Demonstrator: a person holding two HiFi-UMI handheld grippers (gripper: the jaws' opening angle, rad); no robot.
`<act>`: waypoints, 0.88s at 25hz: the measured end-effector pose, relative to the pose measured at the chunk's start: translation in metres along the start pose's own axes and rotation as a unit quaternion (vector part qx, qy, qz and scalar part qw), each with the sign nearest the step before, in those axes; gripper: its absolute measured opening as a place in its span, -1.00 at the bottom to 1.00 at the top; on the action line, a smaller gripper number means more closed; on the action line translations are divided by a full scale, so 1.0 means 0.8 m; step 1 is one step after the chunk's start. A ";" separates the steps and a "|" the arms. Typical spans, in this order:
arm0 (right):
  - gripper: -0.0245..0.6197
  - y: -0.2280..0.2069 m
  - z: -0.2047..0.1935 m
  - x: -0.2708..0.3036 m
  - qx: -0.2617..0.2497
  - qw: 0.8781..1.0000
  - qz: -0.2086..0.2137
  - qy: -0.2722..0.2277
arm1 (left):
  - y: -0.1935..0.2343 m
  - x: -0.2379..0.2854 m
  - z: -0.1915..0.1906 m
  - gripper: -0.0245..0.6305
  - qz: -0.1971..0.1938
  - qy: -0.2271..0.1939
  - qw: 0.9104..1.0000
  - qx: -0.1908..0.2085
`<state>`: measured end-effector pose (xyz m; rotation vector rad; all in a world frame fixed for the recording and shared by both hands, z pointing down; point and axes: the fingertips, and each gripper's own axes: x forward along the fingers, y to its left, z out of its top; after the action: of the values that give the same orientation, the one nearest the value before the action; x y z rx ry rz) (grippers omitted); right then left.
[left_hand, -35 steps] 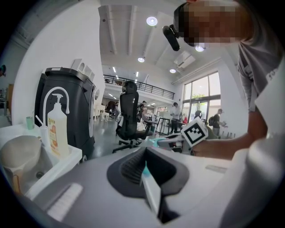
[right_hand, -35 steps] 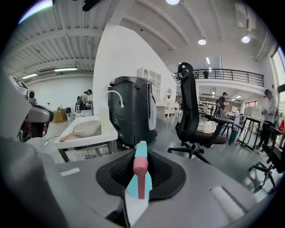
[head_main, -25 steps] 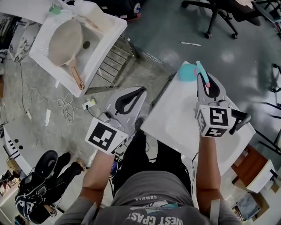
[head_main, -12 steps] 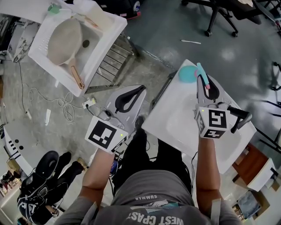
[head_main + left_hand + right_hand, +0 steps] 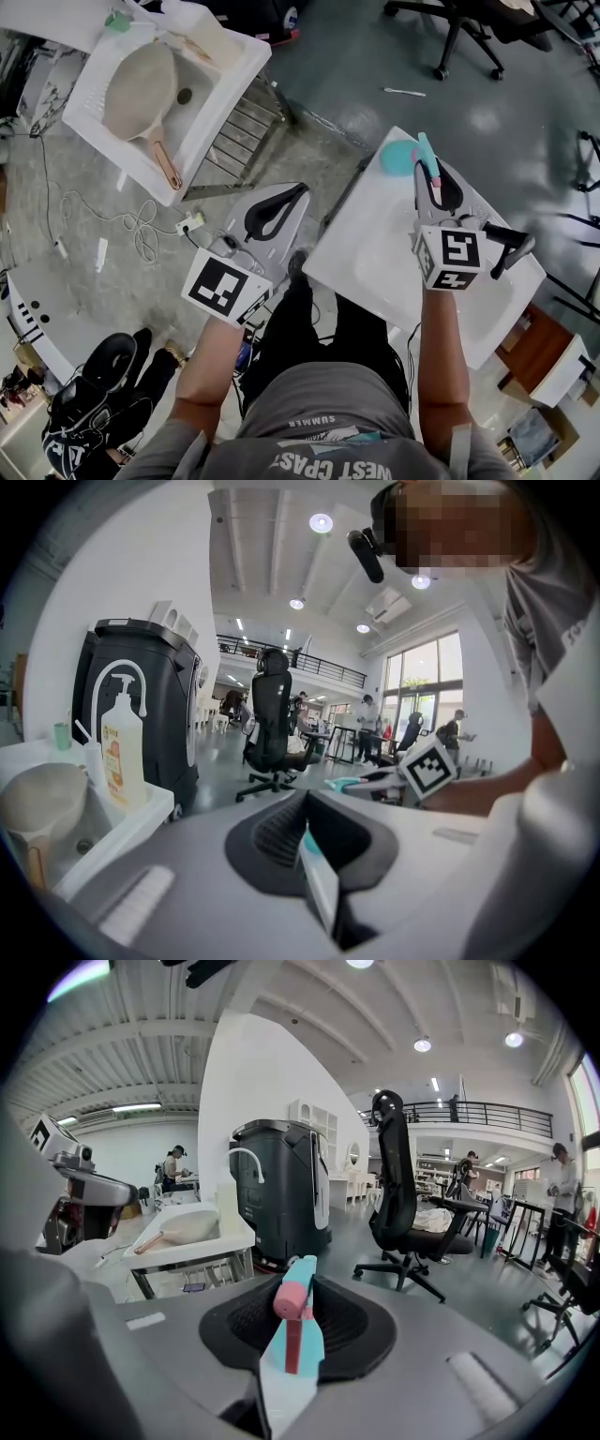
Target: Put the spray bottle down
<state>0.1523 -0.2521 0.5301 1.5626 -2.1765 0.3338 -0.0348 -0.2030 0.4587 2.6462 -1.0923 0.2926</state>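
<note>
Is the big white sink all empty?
No, a beige pan with a long handle lies inside the white sink in the head view.

Two grippers (image 5: 300,194) (image 5: 433,169), one spray bottle (image 5: 306,1346), two white sinks (image 5: 239,73) (image 5: 370,258), one pan (image 5: 139,89)

A grey concrete floor (image 5: 328,84) is seen beneath the left claw (image 5: 292,197); a black office chair (image 5: 455,33) is placed beyond.

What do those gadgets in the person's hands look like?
Left gripper and right gripper: grey shells, black-padded jaws, each with a white cube of black square markers. The right's jaws are opening, spray bottle between them. Grey short-sleeved T-shirt.
</note>
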 end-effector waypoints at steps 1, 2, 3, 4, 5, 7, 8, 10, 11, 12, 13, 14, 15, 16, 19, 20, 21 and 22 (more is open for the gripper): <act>-0.63 0.000 -0.001 -0.002 -0.001 1.000 0.001 0.001 | -0.003 -0.001 -0.001 -0.92 0.000 0.001 1.000 0.001; -0.61 0.001 -0.002 -0.004 -0.002 1.000 0.002 0.001 | -0.005 -0.002 -0.001 -0.92 -0.001 0.002 1.000 0.001; -0.59 0.000 -0.004 -0.006 -0.003 1.000 0.003 0.002 | -0.008 -0.002 -0.002 -0.92 -0.001 0.002 1.000 0.002; -0.57 0.000 -0.005 -0.007 -0.003 1.000 0.004 0.002 | -0.009 -0.002 -0.002 -0.92 -0.002 0.002 1.000 0.002; -0.56 -0.001 -0.005 -0.009 -0.004 1.000 0.003 0.002 | -0.011 -0.003 -0.002 -0.92 -0.002 0.002 1.000 0.002; -0.56 -0.004 -0.006 -0.011 -0.004 1.000 -0.001 0.002 | -0.013 -0.004 -0.002 -0.92 -0.002 0.002 1.000 0.003; -0.55 -0.005 -0.006 -0.012 -0.004 1.000 -0.003 0.001 | -0.013 -0.005 -0.002 -0.92 -0.002 0.002 1.000 0.003; -0.55 -0.005 -0.007 -0.013 -0.004 1.000 -0.006 0.002 | -0.012 -0.006 -0.004 -0.92 -0.002 0.003 1.000 0.002; -0.56 -0.004 -0.008 -0.012 -0.005 1.000 -0.007 0.002 | -0.011 -0.006 -0.005 -0.92 -0.002 0.004 1.000 0.002; -0.56 -0.003 -0.009 -0.012 -0.004 1.000 -0.008 0.003 | -0.010 -0.006 -0.006 -0.92 -0.002 0.005 1.000 0.001; -0.56 -0.002 -0.010 -0.011 -0.004 1.000 -0.008 0.004 | -0.009 -0.006 -0.008 -0.92 -0.003 0.006 1.000 0.001; -0.56 -0.002 -0.010 -0.010 -0.004 1.000 -0.009 0.004 | -0.009 -0.006 -0.009 -0.92 -0.004 0.007 1.000 0.000; -0.56 -0.002 -0.010 -0.010 -0.004 1.000 -0.009 0.005 | -0.009 -0.006 -0.010 -0.92 -0.004 0.008 1.000 0.000; -0.56 -0.002 -0.010 -0.009 -0.004 1.000 -0.008 0.005 | -0.009 -0.006 -0.010 -0.92 -0.005 0.009 1.000 -0.001; -0.56 -0.002 -0.009 -0.008 -0.003 1.000 -0.008 0.006 | -0.007 -0.005 -0.012 -0.92 -0.006 0.011 1.000 -0.003; -0.56 -0.002 -0.009 -0.007 -0.003 1.000 -0.009 0.006 | -0.006 -0.004 -0.013 -0.92 -0.006 0.012 1.000 -0.003; -0.56 -0.002 -0.009 -0.007 -0.003 1.000 -0.009 0.006 | -0.006 -0.004 -0.013 -0.92 -0.006 0.012 1.000 -0.004; -0.56 -0.002 -0.009 -0.006 -0.003 1.000 -0.009 0.007 | -0.005 -0.003 -0.013 -0.92 -0.007 0.012 1.000 -0.005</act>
<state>0.1566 -0.2454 0.5341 1.5713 -2.1505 0.3320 -0.0343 -0.1953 0.4675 2.6339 -1.0650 0.3161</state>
